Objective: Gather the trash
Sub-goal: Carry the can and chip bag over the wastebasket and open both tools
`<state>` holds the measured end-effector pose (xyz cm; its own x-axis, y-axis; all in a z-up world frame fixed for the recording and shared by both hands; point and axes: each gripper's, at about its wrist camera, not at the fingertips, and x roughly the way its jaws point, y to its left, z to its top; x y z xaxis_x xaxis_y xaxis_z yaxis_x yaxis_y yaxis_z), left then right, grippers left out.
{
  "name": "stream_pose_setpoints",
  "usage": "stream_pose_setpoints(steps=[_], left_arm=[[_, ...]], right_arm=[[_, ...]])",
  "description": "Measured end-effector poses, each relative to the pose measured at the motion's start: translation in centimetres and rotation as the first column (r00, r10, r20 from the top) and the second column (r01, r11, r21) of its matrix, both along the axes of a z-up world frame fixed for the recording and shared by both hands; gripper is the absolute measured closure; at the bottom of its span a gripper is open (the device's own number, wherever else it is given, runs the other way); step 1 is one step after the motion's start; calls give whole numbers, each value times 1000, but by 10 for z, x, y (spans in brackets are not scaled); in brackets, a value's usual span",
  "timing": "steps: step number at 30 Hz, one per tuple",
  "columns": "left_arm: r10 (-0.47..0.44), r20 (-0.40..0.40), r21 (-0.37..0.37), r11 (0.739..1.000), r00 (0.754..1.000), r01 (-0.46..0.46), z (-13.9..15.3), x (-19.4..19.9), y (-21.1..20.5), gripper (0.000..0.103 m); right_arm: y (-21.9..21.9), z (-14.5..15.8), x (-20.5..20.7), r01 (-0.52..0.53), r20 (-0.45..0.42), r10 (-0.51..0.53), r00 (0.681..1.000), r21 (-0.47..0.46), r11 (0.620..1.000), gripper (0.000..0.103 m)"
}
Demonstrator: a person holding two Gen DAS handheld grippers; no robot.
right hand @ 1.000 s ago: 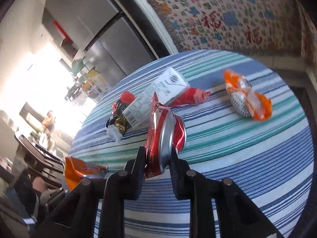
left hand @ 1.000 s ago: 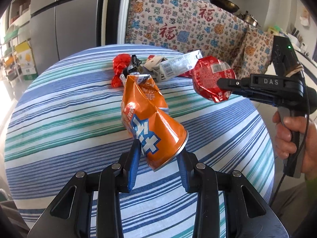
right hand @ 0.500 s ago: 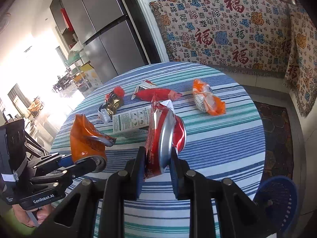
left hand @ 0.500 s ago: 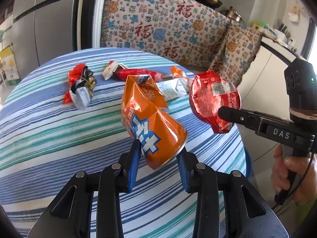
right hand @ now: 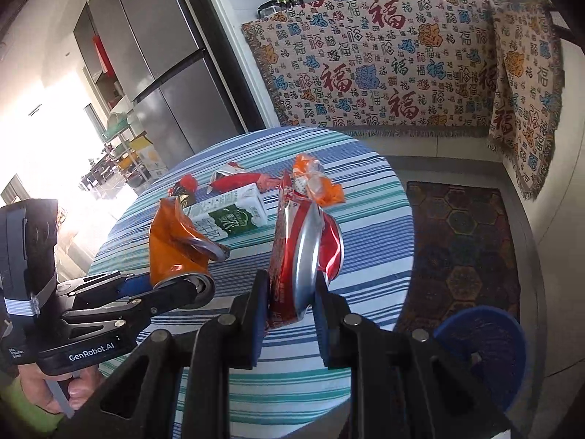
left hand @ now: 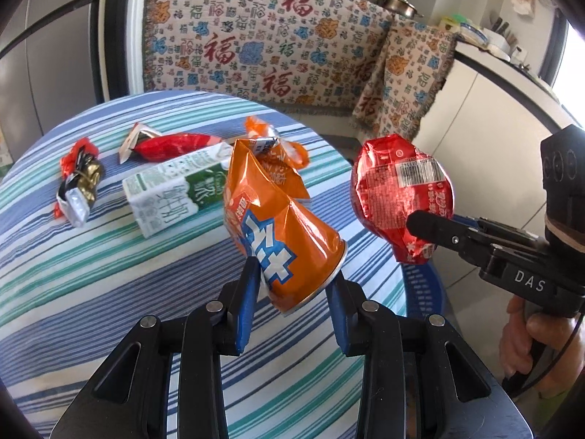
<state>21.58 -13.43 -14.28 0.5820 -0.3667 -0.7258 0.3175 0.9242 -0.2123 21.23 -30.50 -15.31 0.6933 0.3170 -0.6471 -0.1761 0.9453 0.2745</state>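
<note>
The left gripper (left hand: 292, 285) has its blue-padded fingers (left hand: 246, 303) pressed against the base of a crushed orange can (left hand: 278, 226), a thin dented metal shell with a white and blue logo and a bright rim at its round bottom. The can is held in the air above the tabletop (left hand: 91, 263), tilted, its crumpled upper end pointing away from the camera. In the right wrist view the same can (right hand: 175, 245) shows a deep fold down its side.

The right gripper (right hand: 289, 303) has its fingers (right hand: 257, 314) closed narrowly on a flattened red can (right hand: 303, 252), squashed nearly to a disc, with a silvery band along its edge and glossy red foil-like skin; in the left wrist view its face (left hand: 398, 194) carries a white barcode label. It also hangs clear of the tabletop, near the rim.

The round tabletop is covered by a cloth of blue, teal and white stripes. On it lie a white and green rectangular drink carton (left hand: 175, 190) on its side, a long red crinkled wrapper (left hand: 172, 146) behind it, a red, black and gold foil wrapper (left hand: 76, 179) well to the left, and an orange and white plastic wrapper (right hand: 314, 183) bunched near the far edge.

On the floor just beside the table stands a blue mesh-walled round bin (right hand: 482, 351); what it holds cannot be made out. A fringed cloth printed with red characters (right hand: 395, 62) drapes the counter behind.
</note>
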Motion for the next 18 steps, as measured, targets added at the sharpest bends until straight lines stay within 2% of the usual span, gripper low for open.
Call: stream_pose_setpoints(steps=[10, 18], left_arm=[[-117, -33, 1, 993, 993, 117, 5, 9, -67, 67], [-291, -90, -9, 956, 952, 292, 0, 6, -156, 67]], right_arm=[[-80, -6, -28, 161, -28, -161, 987, 7, 987, 80], [-149, -22, -44, 295, -123, -293, 948, -5, 955, 80]])
